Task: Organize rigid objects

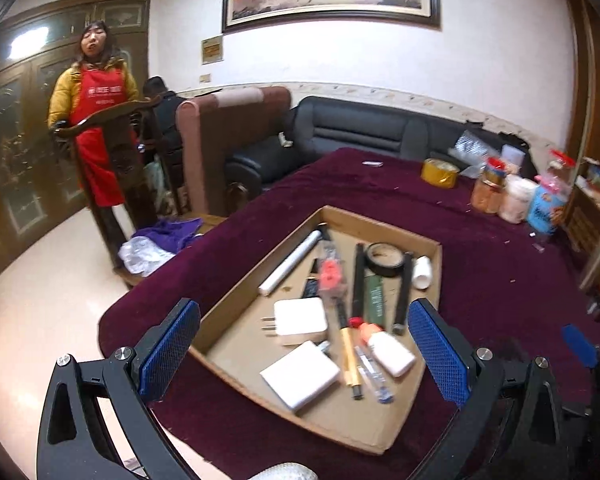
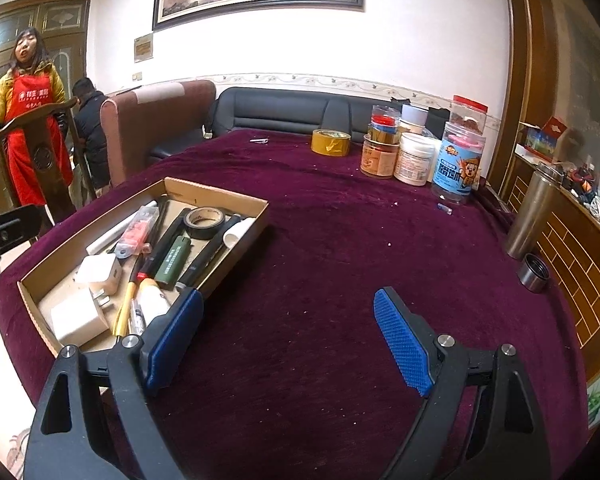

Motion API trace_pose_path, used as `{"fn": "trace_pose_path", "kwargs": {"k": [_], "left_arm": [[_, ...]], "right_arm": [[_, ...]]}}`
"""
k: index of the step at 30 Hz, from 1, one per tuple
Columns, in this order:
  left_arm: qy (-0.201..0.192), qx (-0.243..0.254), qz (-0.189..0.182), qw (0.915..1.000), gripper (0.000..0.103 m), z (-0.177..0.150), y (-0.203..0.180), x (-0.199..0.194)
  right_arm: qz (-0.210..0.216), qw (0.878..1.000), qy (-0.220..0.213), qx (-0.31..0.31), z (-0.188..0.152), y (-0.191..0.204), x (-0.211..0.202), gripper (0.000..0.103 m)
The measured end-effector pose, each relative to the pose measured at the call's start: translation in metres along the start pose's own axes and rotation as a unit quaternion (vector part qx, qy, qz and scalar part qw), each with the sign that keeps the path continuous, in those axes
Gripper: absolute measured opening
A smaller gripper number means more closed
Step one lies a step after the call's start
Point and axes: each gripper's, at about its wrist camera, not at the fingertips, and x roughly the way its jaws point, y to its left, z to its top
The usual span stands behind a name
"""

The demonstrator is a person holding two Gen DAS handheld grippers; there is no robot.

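Note:
A shallow cardboard box (image 1: 380, 228) (image 2: 216, 194) sits on the purple tablecloth. It holds two white chargers (image 1: 300, 320) (image 2: 100, 272), a black tape roll (image 1: 384, 260) (image 2: 204, 222), a green lighter (image 1: 374, 296) (image 2: 174, 260), pens, a white roll (image 1: 290, 262), a glue bottle (image 1: 388, 348) and a small white bottle (image 1: 422, 272). My left gripper (image 1: 304, 344) is open and empty, hovering above the box's near end. My right gripper (image 2: 288, 332) is open and empty over bare cloth to the right of the box.
Several jars and tubs (image 2: 416, 156) and a yellow tape roll (image 2: 330, 142) stand at the table's far right. A steel flask (image 2: 530, 216) and its cap (image 2: 534, 268) sit at the right edge. A sofa (image 2: 284, 112), chair and two people (image 2: 28, 120) are beyond.

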Motion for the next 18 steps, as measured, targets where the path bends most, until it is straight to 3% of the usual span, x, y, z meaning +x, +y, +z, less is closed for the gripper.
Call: {"fn": "trace_pose_path", "kwargs": {"k": [7,18], "left_arm": [[0.017,0.009,0.019,0.9996,0.102,-0.005,0.001,0.009],[0.053,0.009,0.019,0.9984,0.102,-0.011,0.005,0.027]], "right_arm": [[0.002,1.0,0.008,-0.017,-0.004,0.014,0.004,0.088],[-0.011,0.998,0.034,-0.053,-0.008,0.034,0.013,0.088]]}}
